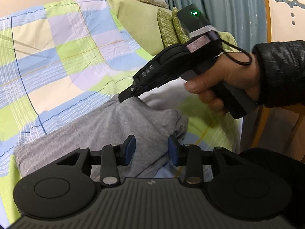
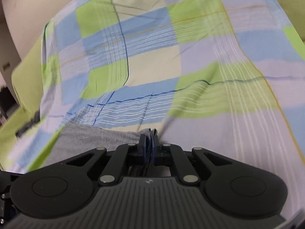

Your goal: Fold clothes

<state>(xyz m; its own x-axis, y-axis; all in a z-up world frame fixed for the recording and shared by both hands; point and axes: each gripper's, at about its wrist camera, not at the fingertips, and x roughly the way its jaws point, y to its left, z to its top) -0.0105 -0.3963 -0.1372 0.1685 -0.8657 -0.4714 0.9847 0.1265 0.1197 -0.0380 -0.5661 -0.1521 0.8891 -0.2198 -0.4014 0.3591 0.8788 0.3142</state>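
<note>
A grey garment (image 1: 122, 122) lies on the checked bedspread (image 1: 57, 57). My left gripper (image 1: 152, 149) is open, its blue pads either side of a fold of the grey cloth without pinching it. In the left wrist view my right gripper (image 1: 125, 96) reaches in from the right, shut on a raised edge of the garment. In the right wrist view my right gripper (image 2: 149, 146) has its jaws closed on a thin grey fold, and the grey garment (image 2: 91, 139) spreads left of it.
The checked bedspread (image 2: 152, 57) covers a bed with green pillows (image 1: 137, 24) at its far end. A cream wooden chair (image 1: 282, 15) and blue curtains (image 1: 219, 3) stand right of the bed. A cream wall (image 2: 19, 9) is on the left.
</note>
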